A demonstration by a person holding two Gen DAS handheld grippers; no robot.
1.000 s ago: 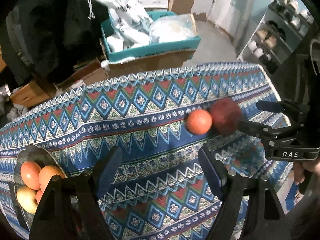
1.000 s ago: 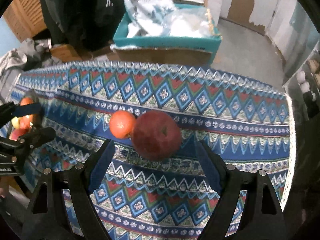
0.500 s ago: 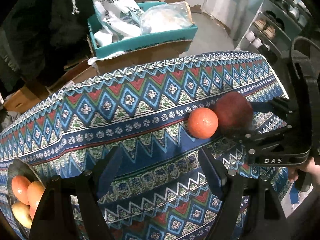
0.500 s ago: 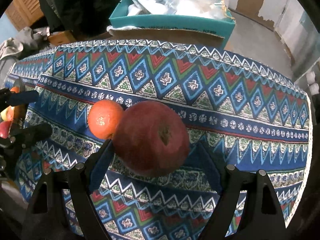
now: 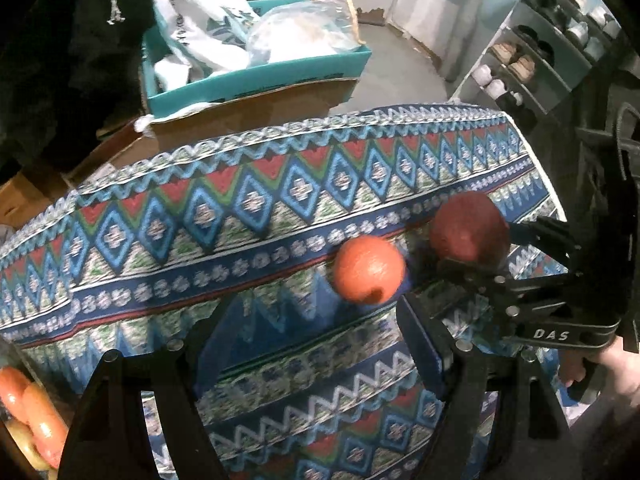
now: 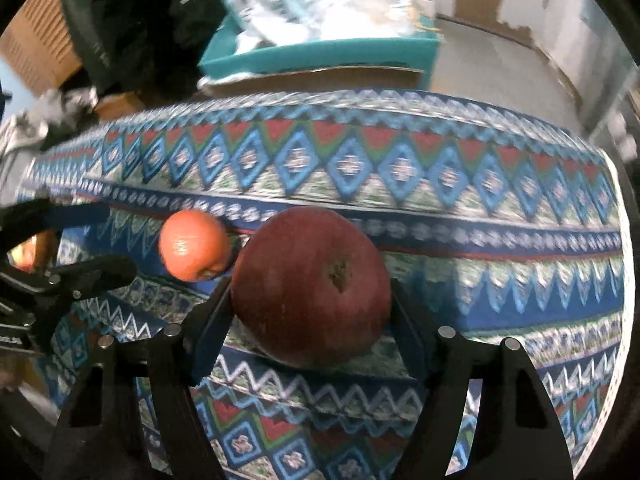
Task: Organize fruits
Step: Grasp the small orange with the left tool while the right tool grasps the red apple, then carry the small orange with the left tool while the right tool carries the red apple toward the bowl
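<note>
Two black right gripper (image 6: 310, 312) fingers (image 6: 210, 320) had just closed on the dark red round apple (image 6: 312, 284), frame centre; left gripper (image 5: 308, 344) gaped empty beside the small orange (image 5: 368, 270).

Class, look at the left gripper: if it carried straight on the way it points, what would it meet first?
Probably the patterned tablecloth, bare between the open left gripper fingers; the orange lies slightly right of that line.

Both cameras ride on hand-held grippers and look steeply down along their own two fingers at a patterned tablecloth (image 5: 248, 216), with a teal box (image 5: 256, 76) beyond its far edge. The right wrist view sits very close over a dark red apple (image 6: 312, 284), the left wrist view farther back and to the side. They share the apple (image 5: 468, 228), the orange (image 5: 368, 270) (image 6: 194, 244) beside it, and each other's gripper.
</note>
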